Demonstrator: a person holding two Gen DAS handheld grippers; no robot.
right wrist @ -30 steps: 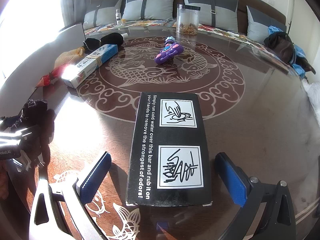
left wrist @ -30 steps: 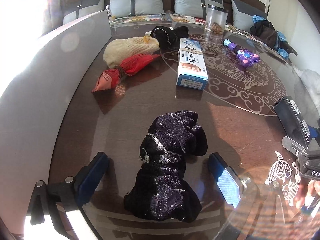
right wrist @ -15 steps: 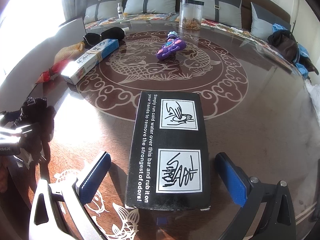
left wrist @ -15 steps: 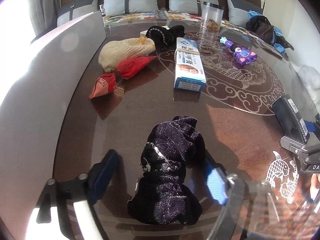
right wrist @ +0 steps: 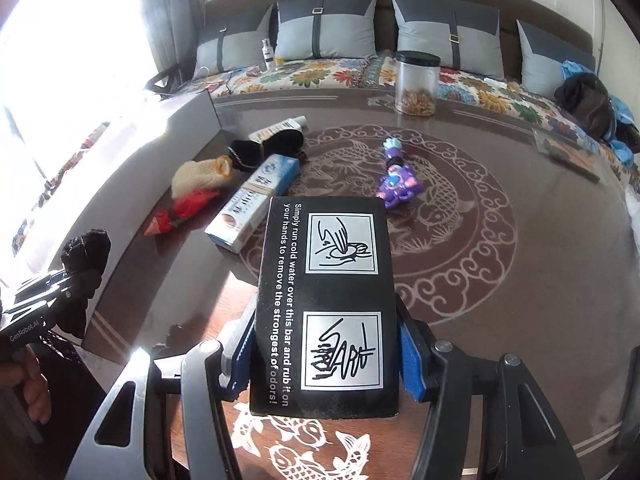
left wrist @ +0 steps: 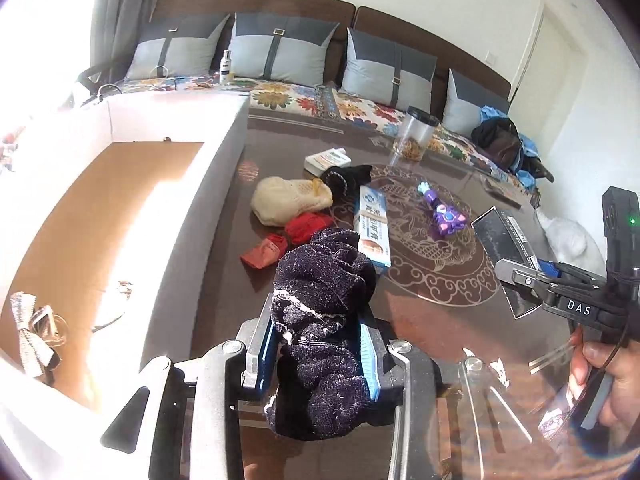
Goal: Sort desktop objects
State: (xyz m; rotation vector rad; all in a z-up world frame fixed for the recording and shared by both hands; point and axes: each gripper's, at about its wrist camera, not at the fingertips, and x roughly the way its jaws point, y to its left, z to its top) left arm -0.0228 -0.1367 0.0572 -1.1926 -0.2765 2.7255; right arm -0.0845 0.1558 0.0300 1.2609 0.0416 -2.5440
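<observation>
A dark, sparkly purple-black cloth (left wrist: 324, 276) is bunched between the blue pads of my left gripper (left wrist: 318, 348). The jaws are closing on it, and it hangs above the brown glass table (left wrist: 420, 320). The right wrist view shows the same cloth (right wrist: 86, 252) at the far left. My right gripper (right wrist: 326, 356) has its jaws closing on a black printed box (right wrist: 324, 264). Both pads press the box's long sides, and it is raised off the table. The left wrist view has that box (left wrist: 500, 240) at the right edge.
A white-walled carton (left wrist: 224, 168) with a brown floor stands open on the left, with a silver bow (left wrist: 32, 332) inside. On the table lie a blue-white toothpaste box (left wrist: 372, 224), a cream mesh bag (left wrist: 288, 200), a red pouch (left wrist: 288, 236), a purple toy (left wrist: 444, 216) and a clear jar (left wrist: 412, 136).
Both grippers went from wide open to closed on their things, the left on the cloth and the right on the black box. Both rose off the table; the carton's inside now shows.
</observation>
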